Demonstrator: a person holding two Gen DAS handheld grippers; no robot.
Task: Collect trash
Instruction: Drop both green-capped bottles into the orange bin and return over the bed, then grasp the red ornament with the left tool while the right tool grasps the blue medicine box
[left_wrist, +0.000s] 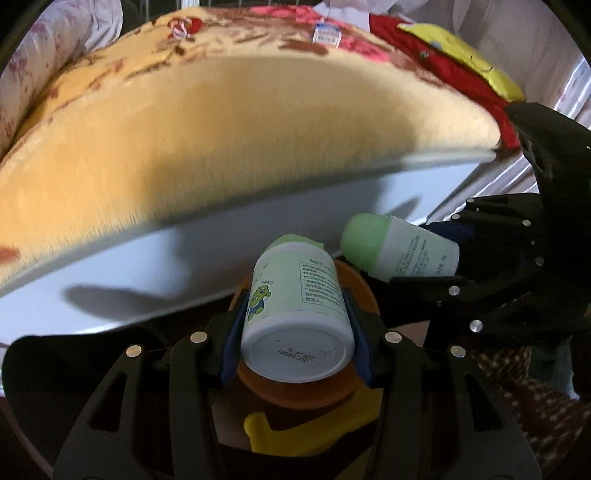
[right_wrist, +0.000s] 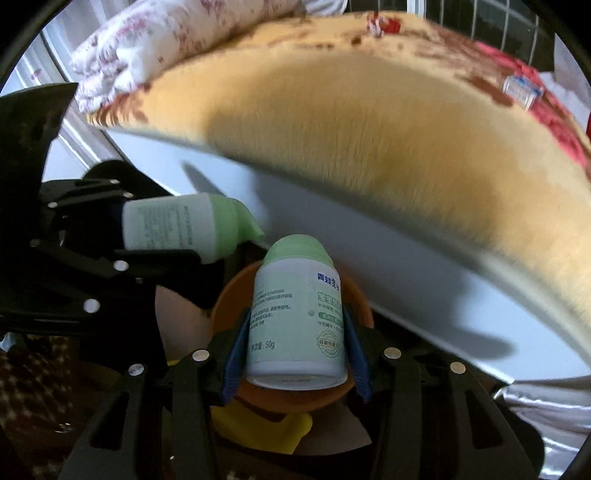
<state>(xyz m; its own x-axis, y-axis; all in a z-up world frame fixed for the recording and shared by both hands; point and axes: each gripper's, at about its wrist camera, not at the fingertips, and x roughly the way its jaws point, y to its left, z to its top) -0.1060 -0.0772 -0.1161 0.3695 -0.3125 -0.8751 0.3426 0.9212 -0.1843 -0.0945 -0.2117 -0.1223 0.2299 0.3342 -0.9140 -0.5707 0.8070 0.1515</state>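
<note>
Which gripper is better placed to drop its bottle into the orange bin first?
Probably the right gripper: its bottle hangs centred over the orange bin. The left gripper looks nearly as close.

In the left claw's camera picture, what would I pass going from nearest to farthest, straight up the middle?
Yellow piece → orange bin → bottle held in the left claw → white bed side → yellow blanket → small packet.

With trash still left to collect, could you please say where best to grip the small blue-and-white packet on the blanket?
Probably across its narrower width, coming down from above. The packet looks like a small boxy rectangle resting on the soft blanket, so its side faces are exposed while its underside is not.
</note>
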